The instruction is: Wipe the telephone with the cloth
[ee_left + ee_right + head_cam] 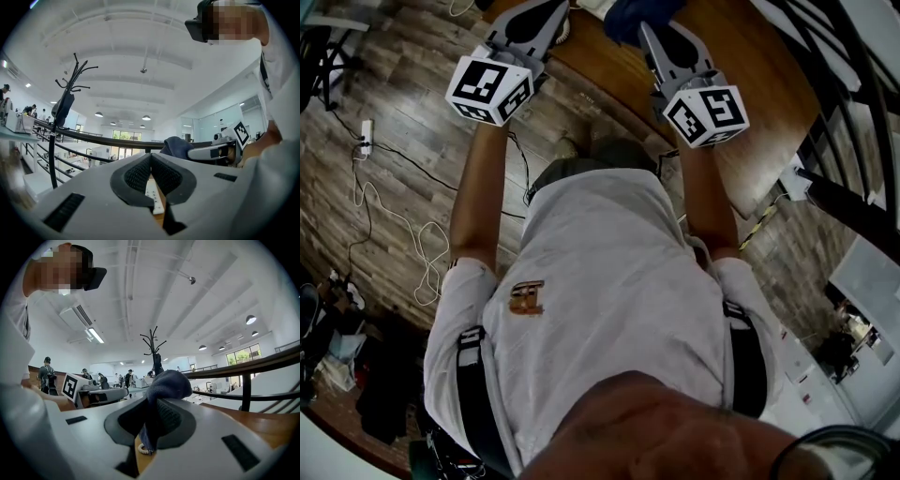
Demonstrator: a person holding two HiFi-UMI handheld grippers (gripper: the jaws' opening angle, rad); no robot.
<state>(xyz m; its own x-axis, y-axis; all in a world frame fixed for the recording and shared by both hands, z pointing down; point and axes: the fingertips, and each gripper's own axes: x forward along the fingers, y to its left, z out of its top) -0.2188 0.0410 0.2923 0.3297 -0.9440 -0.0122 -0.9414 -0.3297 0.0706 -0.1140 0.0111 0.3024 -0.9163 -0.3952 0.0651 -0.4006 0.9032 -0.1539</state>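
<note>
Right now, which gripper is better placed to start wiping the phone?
Right. The right gripper is clamped on the cloth, which bunches out past its jaws. The left gripper is shut with nothing between its pads, so it would have to take the cloth first.

White short-sleeved T-shirt (609, 272), brown chest logo (526, 298), black shoulder straps (748, 361) — grey left gripper (150, 159) and right gripper (158, 405) have black ribbed jaws, black-and-white marker cubes (490, 89).

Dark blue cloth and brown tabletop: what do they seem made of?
The dark blue cloth looks like soft matte fabric, bunching into rounded folds. The brown tabletop looks like wood or veneer, smooth with a slight sheen; faint grain shows.
</note>
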